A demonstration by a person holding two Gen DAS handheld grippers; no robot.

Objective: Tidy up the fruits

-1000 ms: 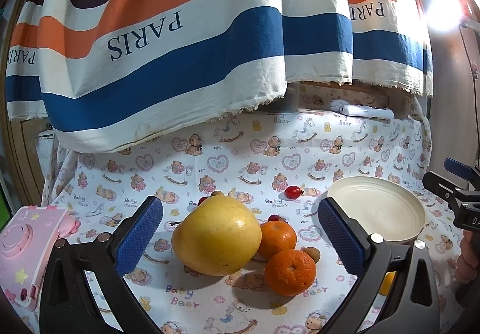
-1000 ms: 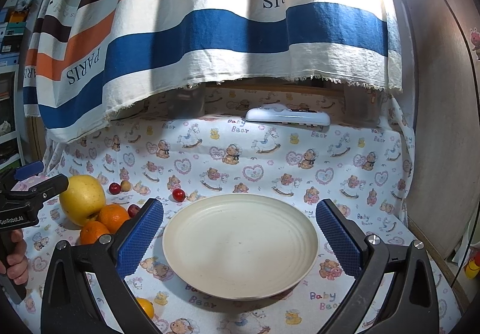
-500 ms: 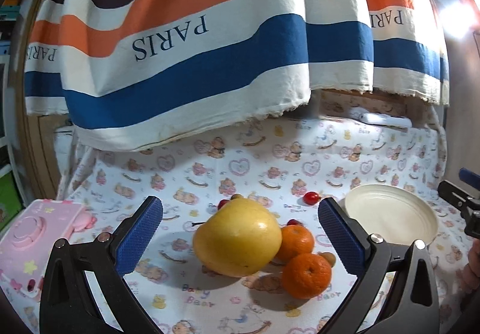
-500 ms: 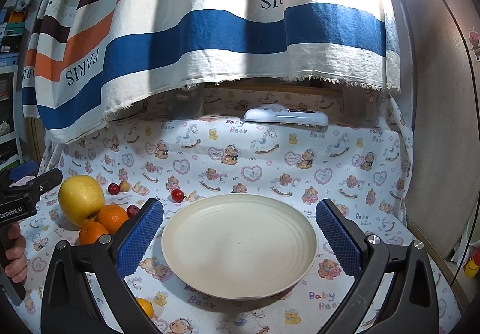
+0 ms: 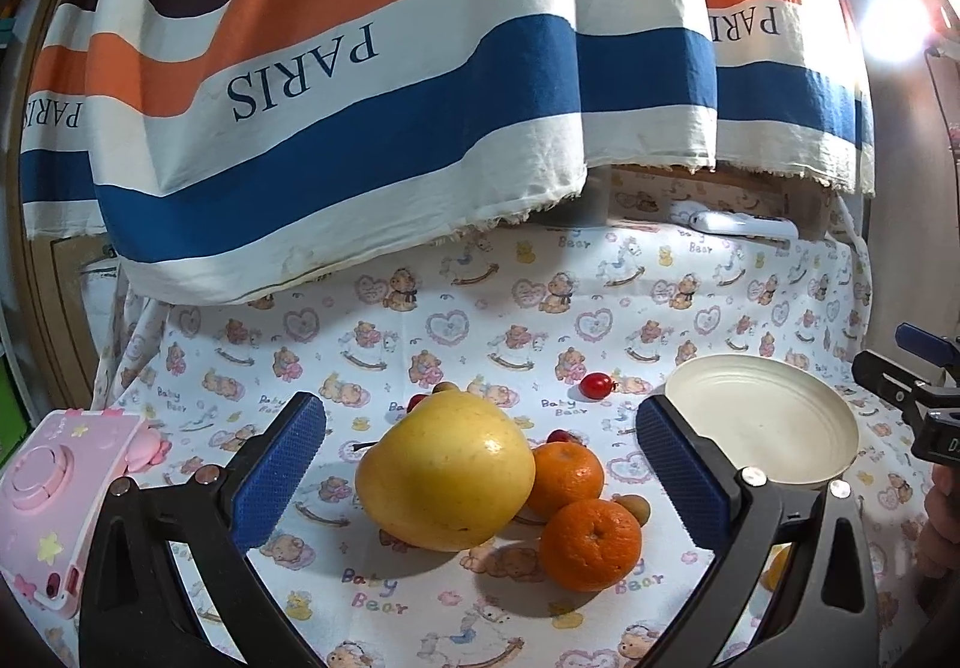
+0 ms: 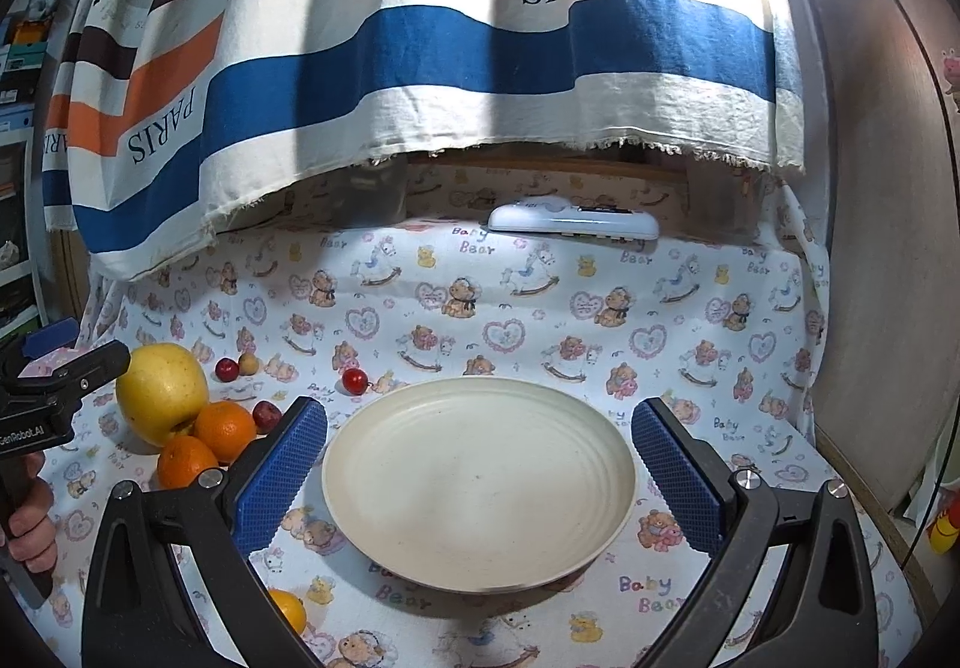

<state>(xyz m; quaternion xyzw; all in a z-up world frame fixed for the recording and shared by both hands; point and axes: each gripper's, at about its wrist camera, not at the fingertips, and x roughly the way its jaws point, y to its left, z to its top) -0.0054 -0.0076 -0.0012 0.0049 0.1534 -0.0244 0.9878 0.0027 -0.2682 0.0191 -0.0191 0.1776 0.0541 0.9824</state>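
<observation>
A large yellow pomelo (image 5: 445, 471) lies on the bear-print cloth with two oranges (image 5: 591, 543) touching its right side, small red fruits (image 5: 597, 385) and brownish ones around. My left gripper (image 5: 480, 482) is open, its blue pads either side of the pomelo, not touching it. My right gripper (image 6: 477, 479) is open and empty, framing an empty cream plate (image 6: 480, 479). The pomelo (image 6: 162, 391) and oranges (image 6: 225, 431) show left in the right wrist view. Another orange (image 6: 288, 608) lies partly hidden behind the right gripper's left finger.
A striped PARIS cloth (image 5: 384, 98) hangs over the back. A white remote-like device (image 6: 573, 219) lies at the back edge. A pink toy case (image 5: 54, 488) sits at the left. A wooden wall (image 6: 882, 248) bounds the right. A bright lamp (image 5: 894, 29) glares.
My left gripper has turned right and drawn slightly nearer, so the pomelo now sits more centred between its pads. The right gripper and plate have barely moved.
</observation>
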